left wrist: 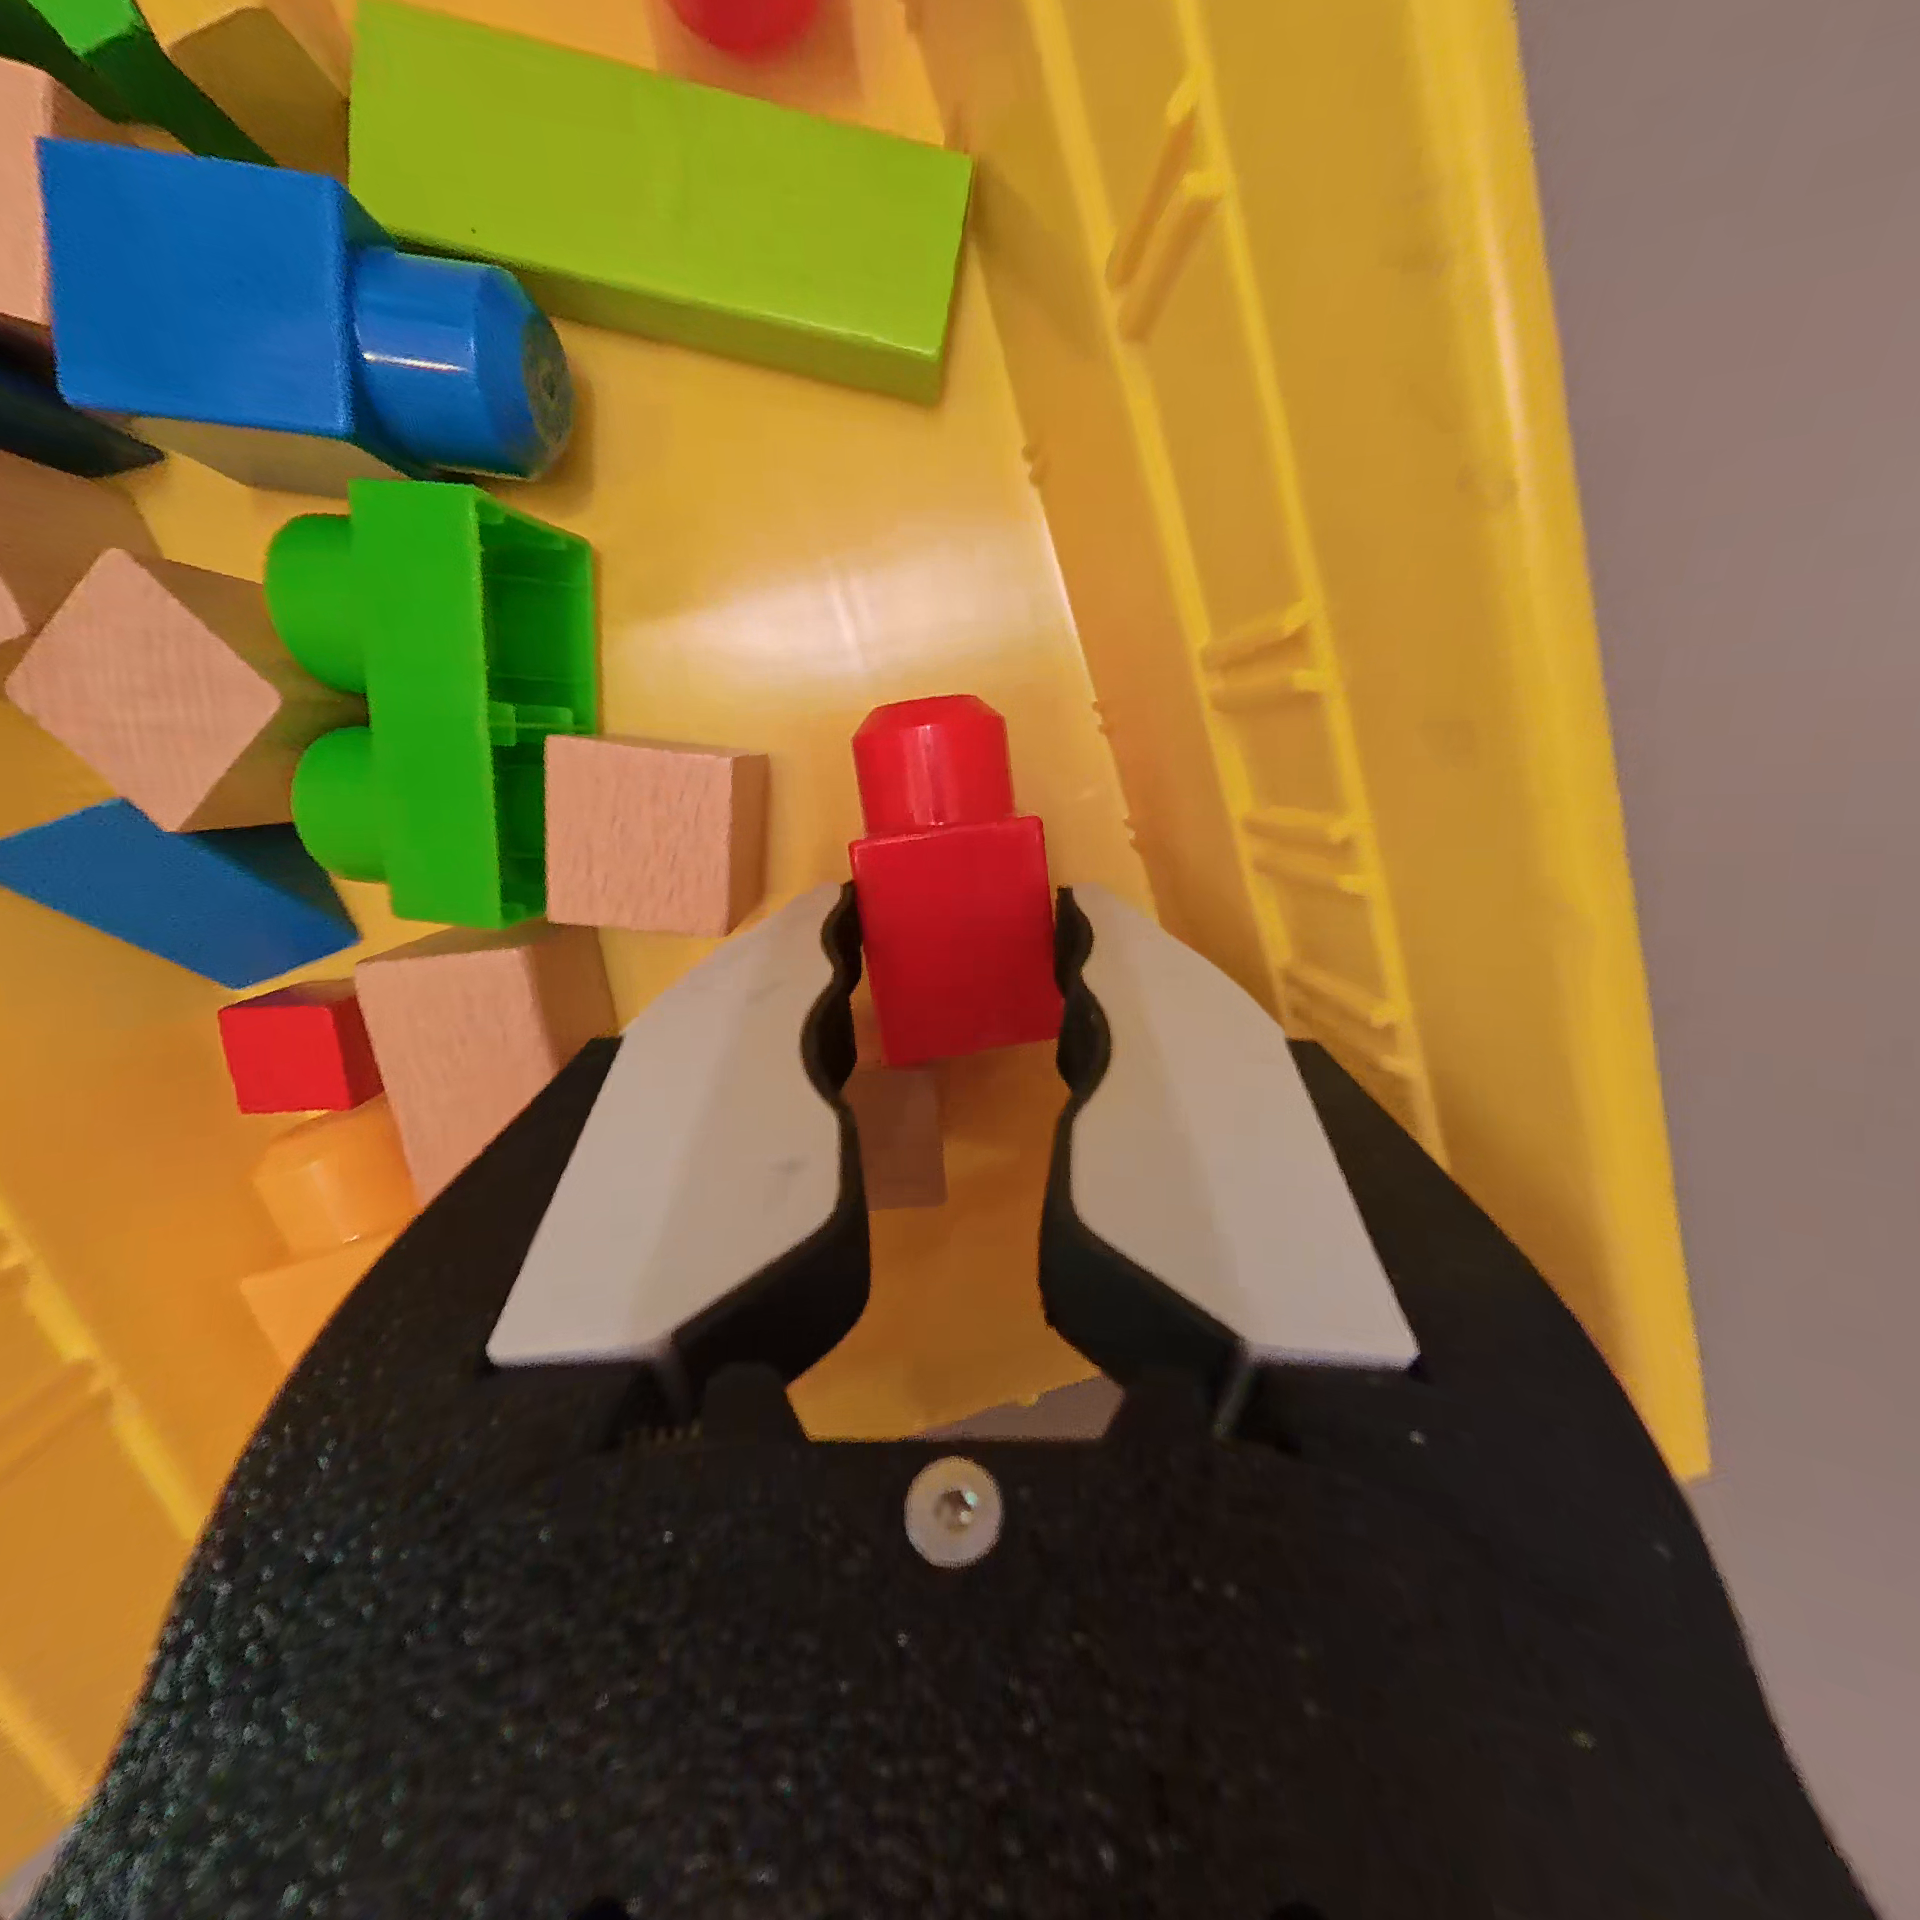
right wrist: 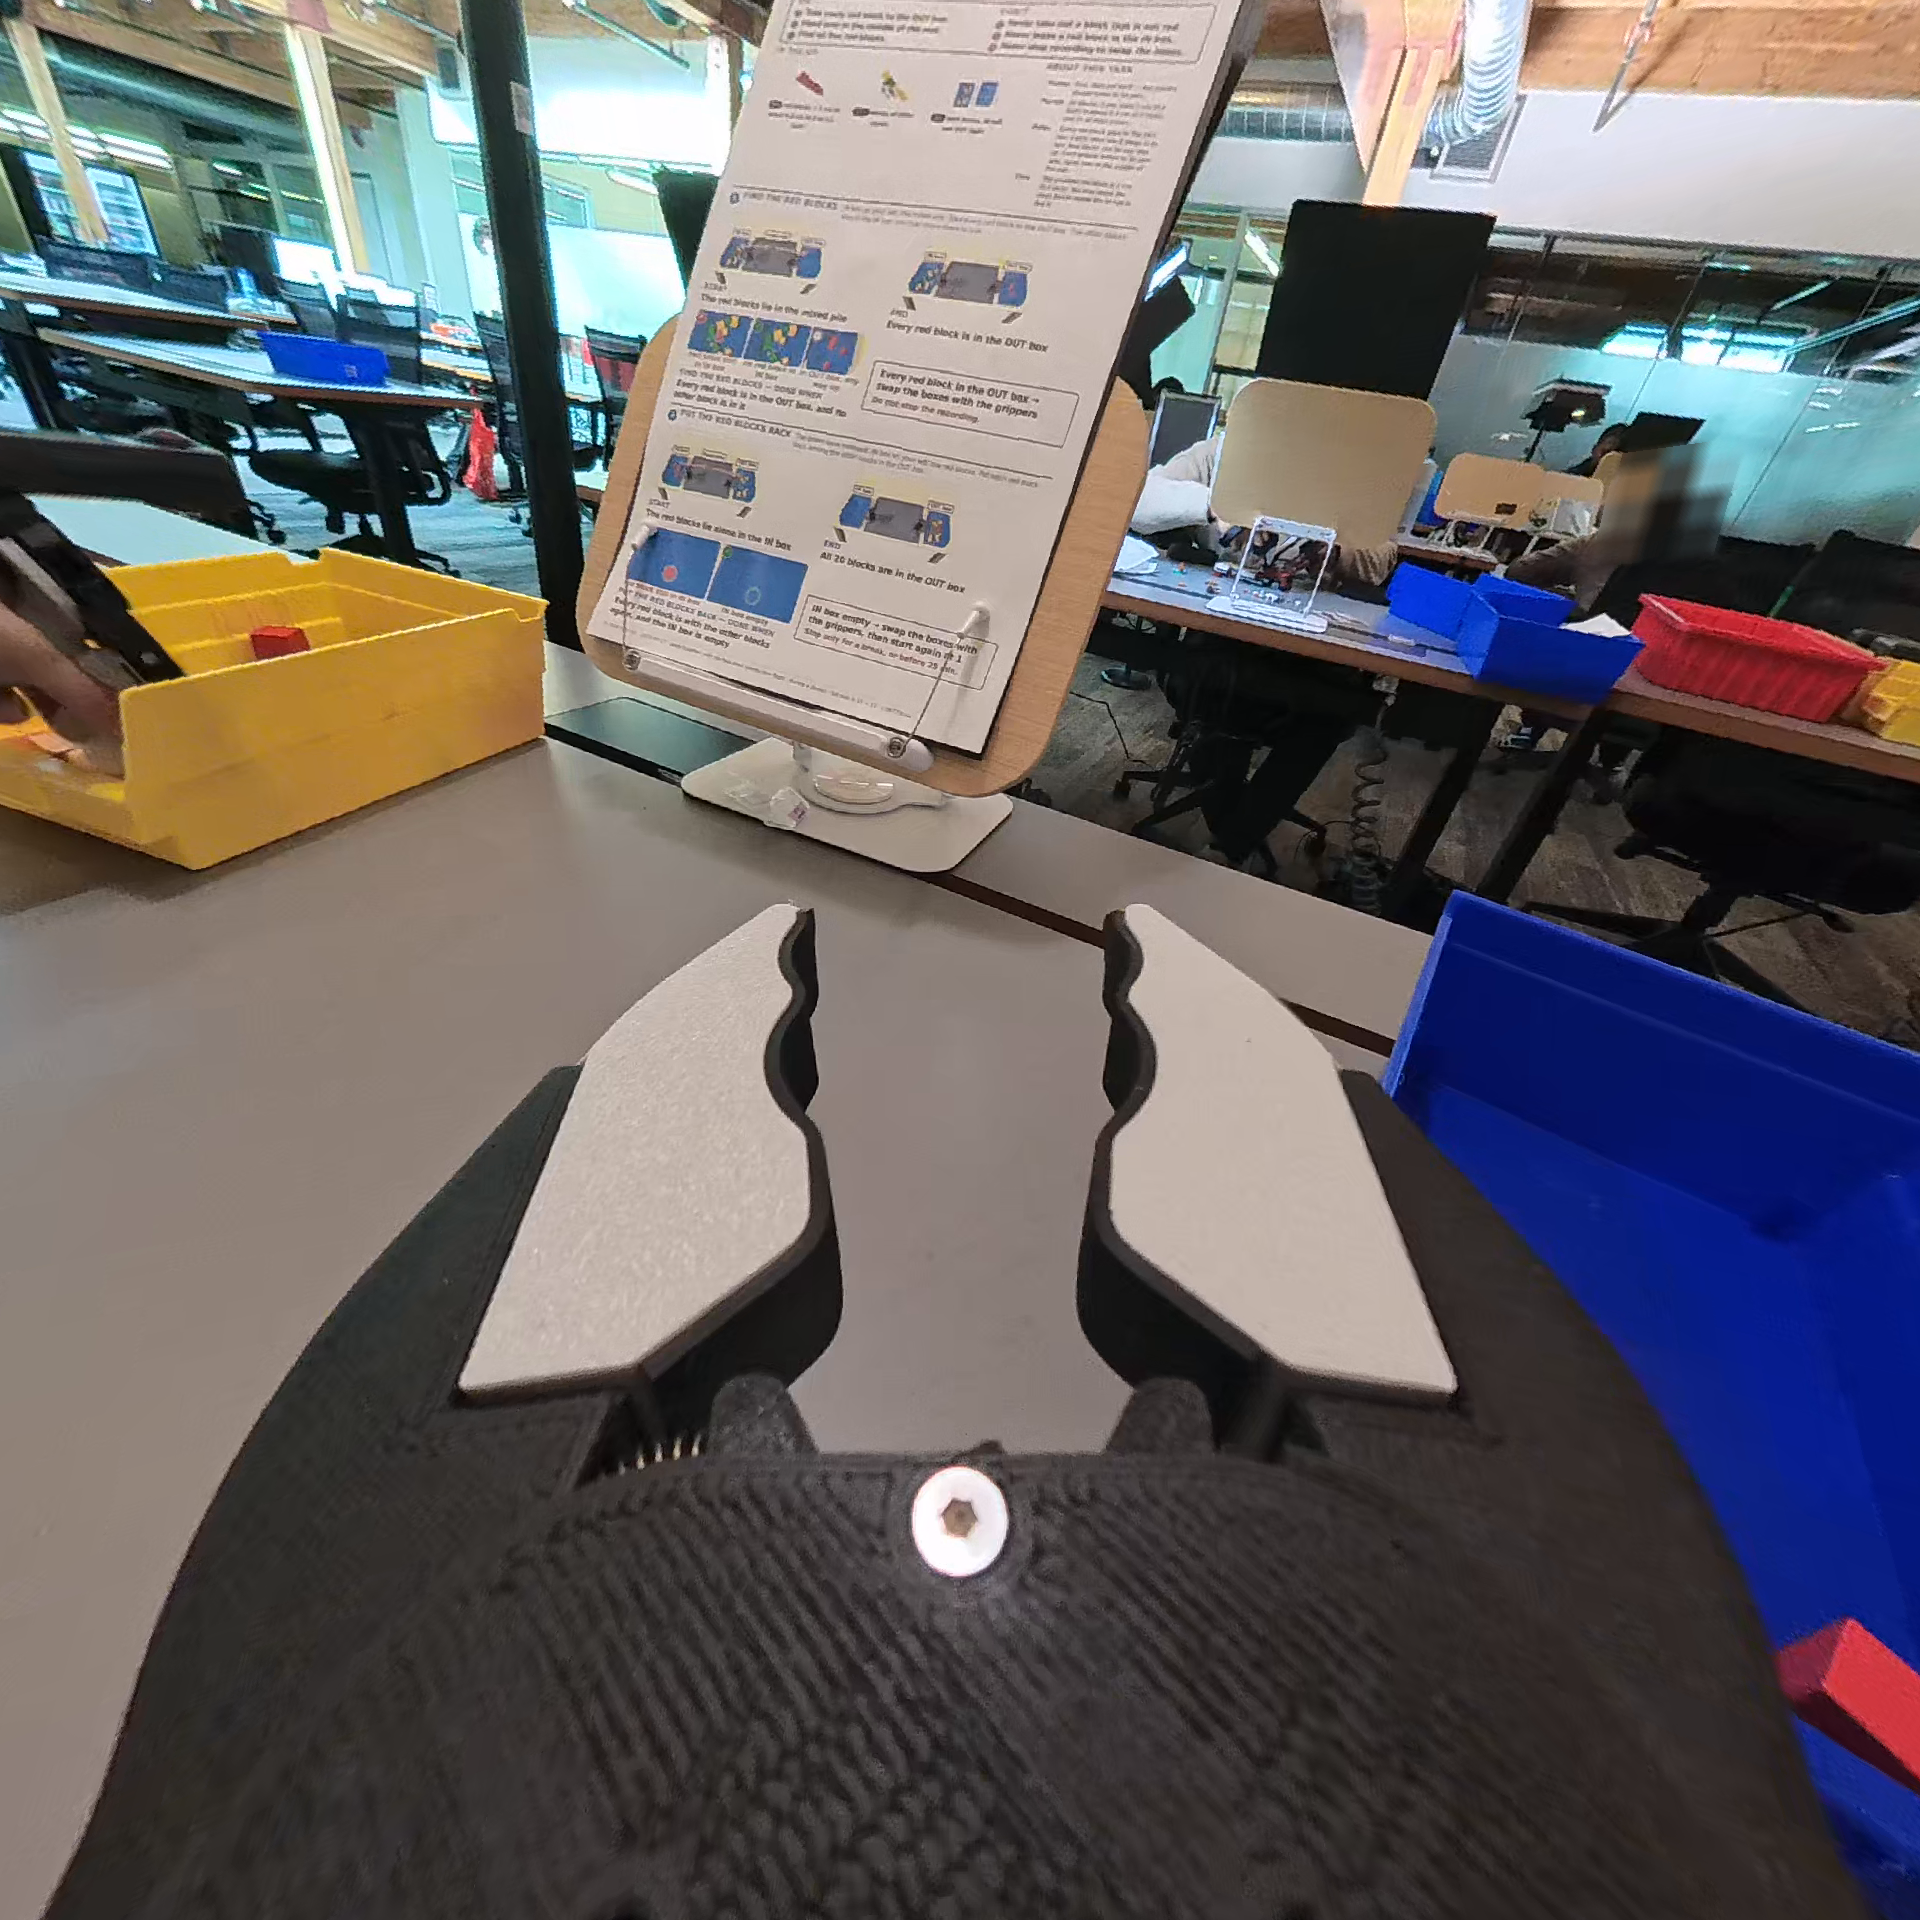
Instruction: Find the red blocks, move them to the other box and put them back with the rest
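In the left wrist view my left gripper (left wrist: 956, 914) is down inside the yellow box (left wrist: 1351, 520), shut on a red plastic block with a round stud (left wrist: 940, 831). Both pads press its sides. A small red cube (left wrist: 296, 1044) lies lower left, and another red piece (left wrist: 743, 21) shows at the top edge. In the right wrist view my right gripper (right wrist: 961, 935) is open and empty over the grey table (right wrist: 312, 1039). A blue box (right wrist: 1662, 1143) stands to its right with a red block (right wrist: 1860, 1704) inside. The yellow box (right wrist: 332, 707) is far left.
Green (left wrist: 644, 197), blue (left wrist: 208, 291) and plain wooden (left wrist: 649, 831) blocks crowd the yellow box left of the held block. The box's ribbed wall (left wrist: 1278, 623) is close on the right. A stand holding an instruction sheet (right wrist: 883, 416) sits at the table's far edge.
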Motion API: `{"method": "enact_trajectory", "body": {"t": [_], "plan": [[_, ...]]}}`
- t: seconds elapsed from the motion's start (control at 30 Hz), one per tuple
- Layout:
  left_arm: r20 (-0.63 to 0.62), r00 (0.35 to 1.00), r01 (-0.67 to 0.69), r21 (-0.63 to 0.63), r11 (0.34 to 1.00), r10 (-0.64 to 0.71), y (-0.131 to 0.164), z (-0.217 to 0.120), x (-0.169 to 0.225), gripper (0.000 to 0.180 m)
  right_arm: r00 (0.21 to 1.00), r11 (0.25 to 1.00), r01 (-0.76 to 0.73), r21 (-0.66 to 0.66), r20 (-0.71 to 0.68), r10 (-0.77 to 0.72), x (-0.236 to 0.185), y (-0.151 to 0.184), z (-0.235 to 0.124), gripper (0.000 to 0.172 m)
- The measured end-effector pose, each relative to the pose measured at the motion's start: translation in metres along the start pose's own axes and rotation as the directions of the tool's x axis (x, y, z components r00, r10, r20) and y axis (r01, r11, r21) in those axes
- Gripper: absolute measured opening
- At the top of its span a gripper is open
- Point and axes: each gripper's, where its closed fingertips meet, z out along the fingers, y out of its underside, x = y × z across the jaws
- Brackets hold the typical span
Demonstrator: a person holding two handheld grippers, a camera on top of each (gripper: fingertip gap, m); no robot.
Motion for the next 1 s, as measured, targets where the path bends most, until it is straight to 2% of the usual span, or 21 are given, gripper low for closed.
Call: {"method": "enact_trajectory", "body": {"t": [0.1, 0.23, 0.3, 0.37, 0.5, 0.6, 0.7, 0.87, 1.0], "plan": [[0.028, 0.999, -0.032, 0.087, 0.996, 0.03, -0.008, -0.02, -0.006, 0.035, 1.0, 1.0, -0.001, 0.006, 0.002, 0.001, -0.001, -0.001, -0.001, 0.053], [0.012, 0.998, -0.065, 0.333, 0.941, 0.065, -0.031, -0.08, -0.001, 0.035, 0.999, 0.999, -0.025, 0.027, 0.039, 0.024, -0.01, -0.006, 0.0, 0.053], [-0.037, 0.99, -0.101, 0.468, 0.878, 0.133, -0.039, -0.118, 0.017, 0.035, 0.997, 0.999, -0.028, 0.041, 0.066, 0.025, -0.018, -0.009, 0.002, 0.053], [-0.101, 0.962, -0.146, 0.597, 0.789, 0.254, -0.041, -0.153, 0.049, 0.035, 0.993, 0.998, -0.04, 0.054, 0.115, 0.034, -0.031, -0.012, 0.005, 0.053], [-0.225, 0.827, -0.189, 0.753, 0.631, 0.516, -0.025, -0.195, 0.127, 0.035, 0.96, 0.988, -0.12, 0.093, 0.263, 0.092, -0.068, -0.022, 0.012, 0.055], [-0.285, 0.717, -0.189, 0.799, 0.571, 0.636, -0.008, -0.2, 0.178, 0.035, 0.917, 0.978, -0.179, 0.108, 0.378, 0.126, -0.099, -0.03, 0.014, 0.058], [-0.254, 0.661, -0.191, 0.853, 0.485, 0.706, 0.002, -0.194, 0.221, 0.034, 0.888, 0.974, -0.213, 0.08, 0.432, 0.158, -0.122, -0.032, 0.017, 0.064], [0.022, 0.621, -0.35, 0.902, 0.252, 0.784, 0.015, -0.159, 0.292, 0.034, 0.873, 0.964, -0.256, -0.068, 0.413, 0.261, -0.134, -0.016, 0.027, 0.075], [0.237, 0.56, -0.46, 0.886, 0.06, 0.794, 0.022, -0.141, 0.342, 0.034, 0.837, 0.939, -0.311, -0.148, 0.426, 0.345, -0.132, -0.003, 0.031, 0.072]]}}
